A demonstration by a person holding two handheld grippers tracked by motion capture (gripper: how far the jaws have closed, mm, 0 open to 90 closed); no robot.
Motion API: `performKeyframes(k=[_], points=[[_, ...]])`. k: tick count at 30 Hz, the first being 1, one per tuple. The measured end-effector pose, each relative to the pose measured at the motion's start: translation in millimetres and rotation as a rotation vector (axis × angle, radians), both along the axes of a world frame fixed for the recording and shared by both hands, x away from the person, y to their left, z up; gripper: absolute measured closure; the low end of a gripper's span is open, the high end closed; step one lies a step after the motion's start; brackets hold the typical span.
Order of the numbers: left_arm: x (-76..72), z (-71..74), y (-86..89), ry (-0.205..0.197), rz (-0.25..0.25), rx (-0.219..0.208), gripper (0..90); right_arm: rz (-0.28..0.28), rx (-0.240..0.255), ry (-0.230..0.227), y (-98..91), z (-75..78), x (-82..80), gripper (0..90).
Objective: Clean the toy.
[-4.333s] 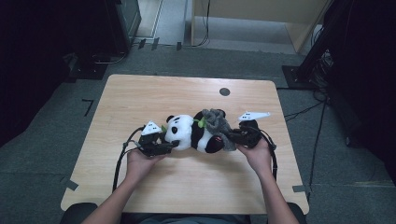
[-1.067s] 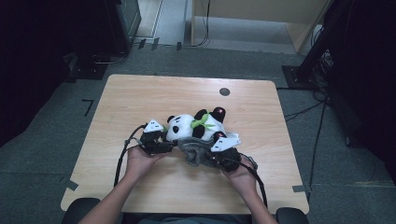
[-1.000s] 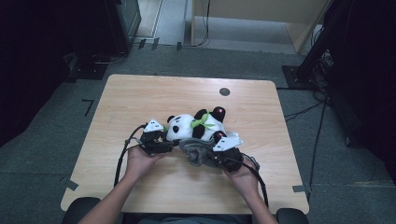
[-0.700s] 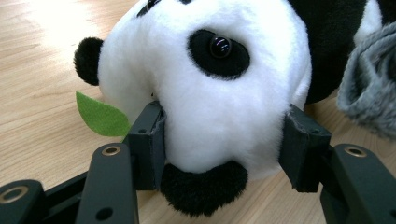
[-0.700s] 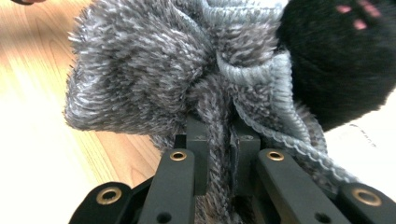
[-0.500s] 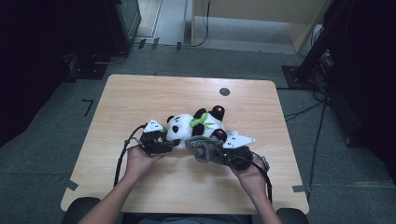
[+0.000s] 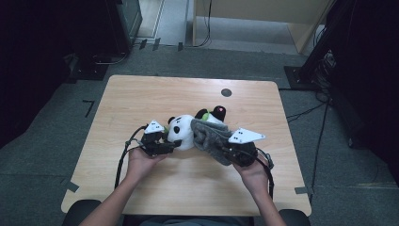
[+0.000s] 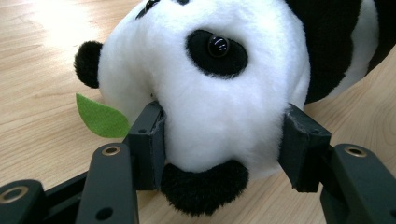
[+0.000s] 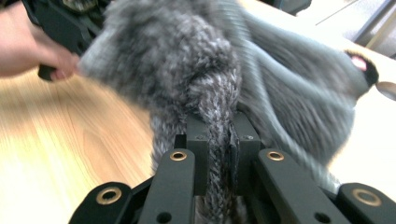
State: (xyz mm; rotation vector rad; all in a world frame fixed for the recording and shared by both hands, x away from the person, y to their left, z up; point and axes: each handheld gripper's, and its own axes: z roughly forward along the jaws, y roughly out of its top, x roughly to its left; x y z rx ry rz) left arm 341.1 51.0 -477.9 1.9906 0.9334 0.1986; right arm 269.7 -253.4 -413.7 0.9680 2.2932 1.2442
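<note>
One plush panda [image 7: 181, 132], head clenched in left tool [image 7: 164, 147]; one grey knit garment [image 7: 209, 136], pinched by right tool [image 7: 226, 151].

Setting: a lab or recording studio room. Evidence: one plain wooden table [image 7: 141, 99] with tape marks at its corners, standing on grey carpet [image 7: 42, 155] also marked with tape; dark equipment racks [image 7: 120, 23] at both sides; loose cables [image 7: 306, 113] across the floor.

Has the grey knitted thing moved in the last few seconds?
Yes. The grey knitted piece, pinched by the right gripper, has come off the far side of the panda toward the table's near edge.
</note>
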Motion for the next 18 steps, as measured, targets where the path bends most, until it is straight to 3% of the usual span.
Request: performKeyframes(k=[3, 7, 18], points=[[-0.5, 0.0, -0.3, 0.0, 0.002, 0.0, 41.5, 0.013, -0.004, -0.014, 7.8, 6.7, 5.6, 82.8], [-2.3, -0.3, -1.7, -0.011, 0.005, 0.004, 41.4, 0.032, 0.031, -0.011, 20.7, 13.3, 16.7, 82.8], [-3.6, -1.2, -1.8, -0.018, 0.015, -0.007, 41.2, 0.064, -0.038, 0.03, 67.0, 2.0, 52.9, 82.4]])
